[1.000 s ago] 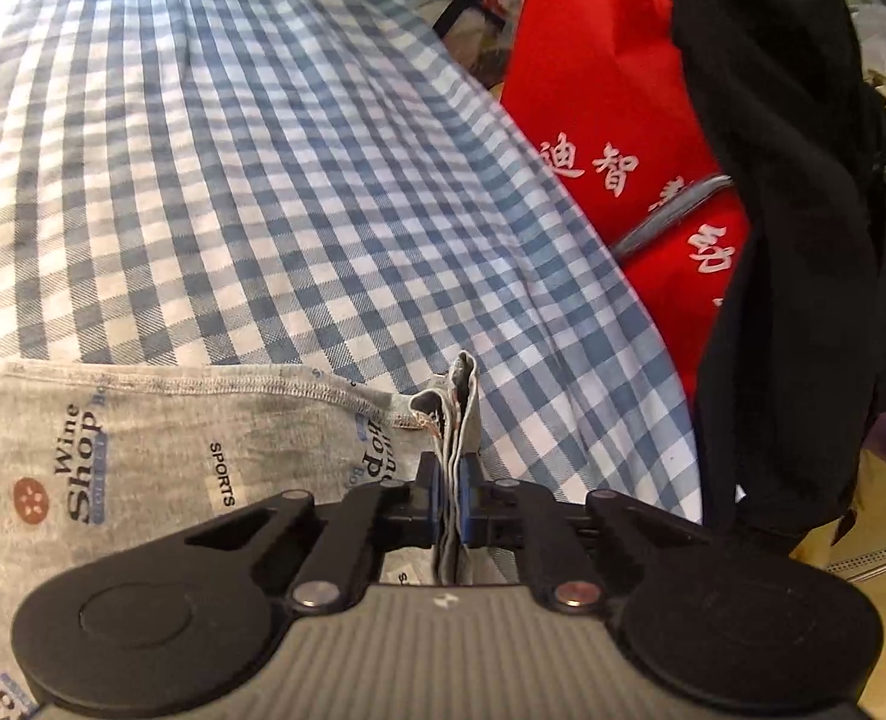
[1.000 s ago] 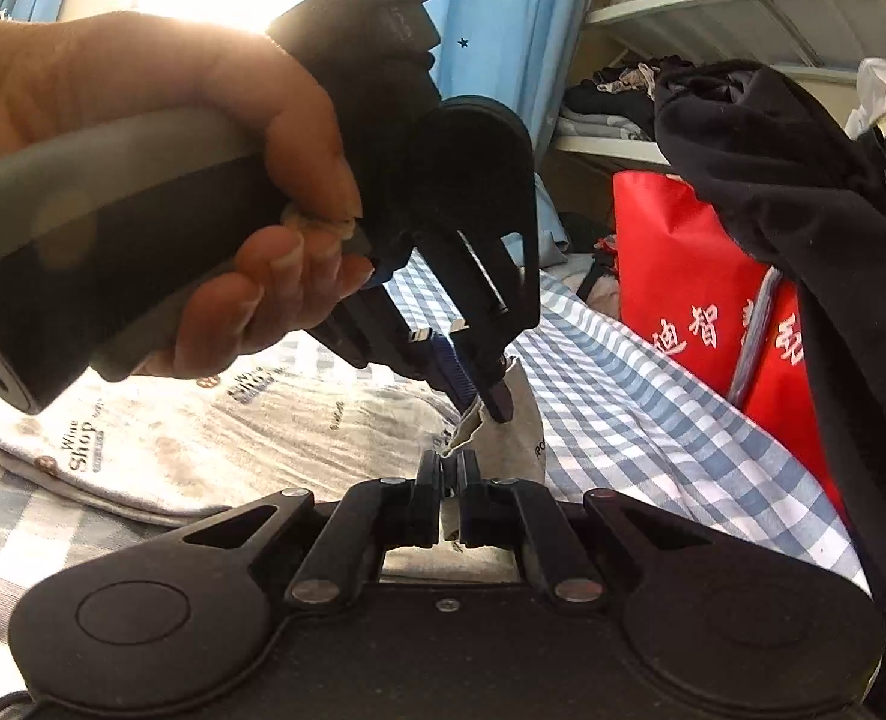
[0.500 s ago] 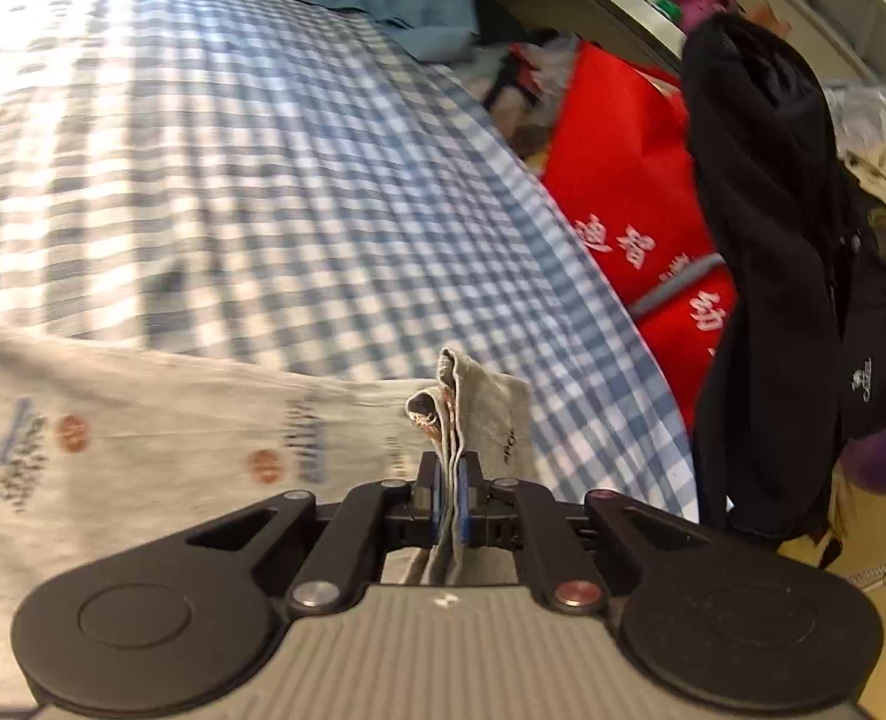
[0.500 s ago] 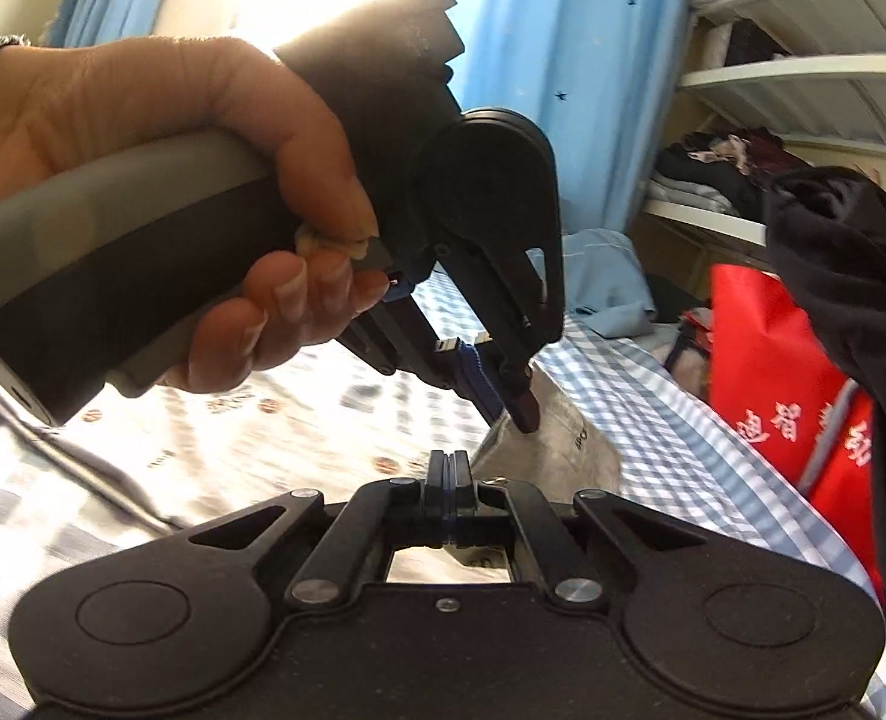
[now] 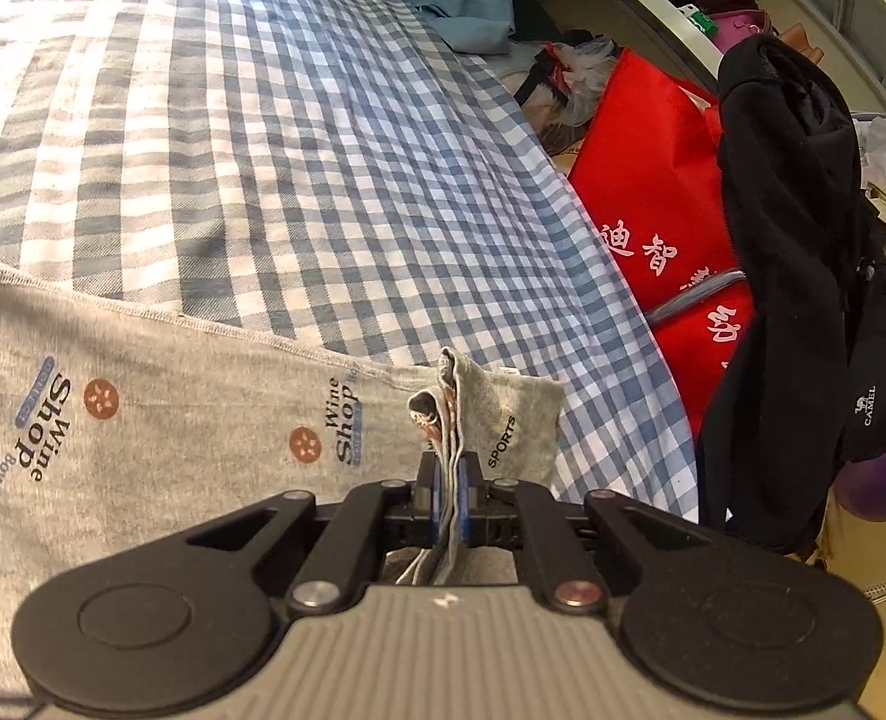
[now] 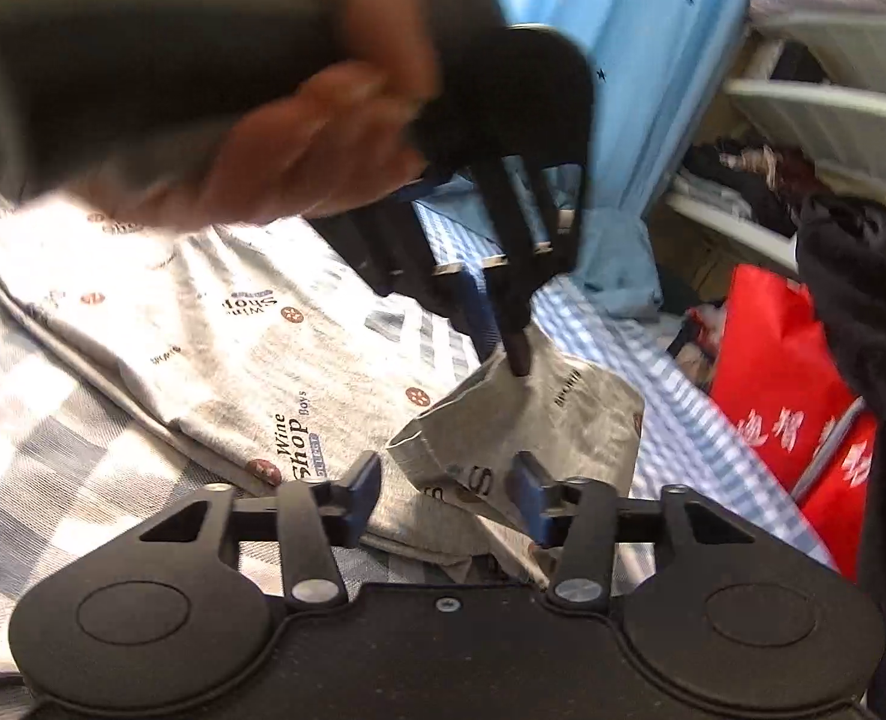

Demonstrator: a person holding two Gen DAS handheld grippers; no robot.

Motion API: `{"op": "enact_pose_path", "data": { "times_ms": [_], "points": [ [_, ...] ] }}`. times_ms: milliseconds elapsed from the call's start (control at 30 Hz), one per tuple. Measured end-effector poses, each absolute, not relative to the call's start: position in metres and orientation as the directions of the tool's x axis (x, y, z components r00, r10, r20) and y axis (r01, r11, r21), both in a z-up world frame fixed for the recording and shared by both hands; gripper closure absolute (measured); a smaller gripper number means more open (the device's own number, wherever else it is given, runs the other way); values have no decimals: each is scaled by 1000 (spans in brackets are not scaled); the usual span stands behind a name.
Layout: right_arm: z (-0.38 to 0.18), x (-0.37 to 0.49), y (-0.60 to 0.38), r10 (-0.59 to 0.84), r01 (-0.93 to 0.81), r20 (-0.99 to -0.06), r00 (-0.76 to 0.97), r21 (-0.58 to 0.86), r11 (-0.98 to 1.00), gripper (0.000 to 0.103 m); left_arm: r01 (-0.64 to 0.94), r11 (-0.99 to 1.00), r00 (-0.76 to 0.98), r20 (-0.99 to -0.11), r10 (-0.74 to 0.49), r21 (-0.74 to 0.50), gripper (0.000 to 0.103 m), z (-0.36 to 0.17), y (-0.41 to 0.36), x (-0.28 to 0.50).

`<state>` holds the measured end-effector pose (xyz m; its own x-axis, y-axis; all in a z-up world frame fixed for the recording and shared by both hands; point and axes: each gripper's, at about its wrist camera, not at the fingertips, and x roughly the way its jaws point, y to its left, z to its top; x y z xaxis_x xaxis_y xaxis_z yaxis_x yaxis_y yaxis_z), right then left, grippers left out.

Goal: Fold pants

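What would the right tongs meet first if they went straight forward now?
Probably the raised corner of the grey pants, lying just ahead between the opening right tongs; depth is unclear.

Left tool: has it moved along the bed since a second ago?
Yes. The left tool, shut on the pants, now sits farther from the red bag.
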<state>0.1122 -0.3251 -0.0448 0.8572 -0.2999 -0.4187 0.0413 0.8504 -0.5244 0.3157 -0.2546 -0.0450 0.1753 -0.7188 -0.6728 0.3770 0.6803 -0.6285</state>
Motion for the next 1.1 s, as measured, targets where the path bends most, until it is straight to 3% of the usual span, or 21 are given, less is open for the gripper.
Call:
{"op": "enact_pose_path", "data": {
  "times_ms": [267, 467, 533, 633, 867, 1100],
  "points": [
    [-60, 130, -313, -433, 193, -291, 853, -596, 780, 39, 392, 662, 170, -657, -735, -639, 97, -16, -264, 301],
    [-54, 123, -315, -498, 308, -211, 841, -570, 761, 68, 412, 675, 195, -664, -721, -612, 97, -4, -265, 291],
    [-52, 118, -314, -492, 310, -196, 848, -569, 761, 83, 402, 680, 205, -664, -719, -613, 97, -2, -259, 291],
    [-44, 107, -310, -466, 302, -181, 866, -552, 777, 93, 399, 684, 221, -660, -718, -610, 97, 1, -247, 292],
    [-23, 100, -284, -331, 172, -221, 917, -530, 830, 95, 400, 712, 279, -664, -694, -577, 97, 6, -194, 300],
    [-31, 115, -239, -191, 1, -331, 924, -498, 867, 97, 342, 743, 308, -678, -667, -576, 97, -21, -129, 317]
  ]
}}
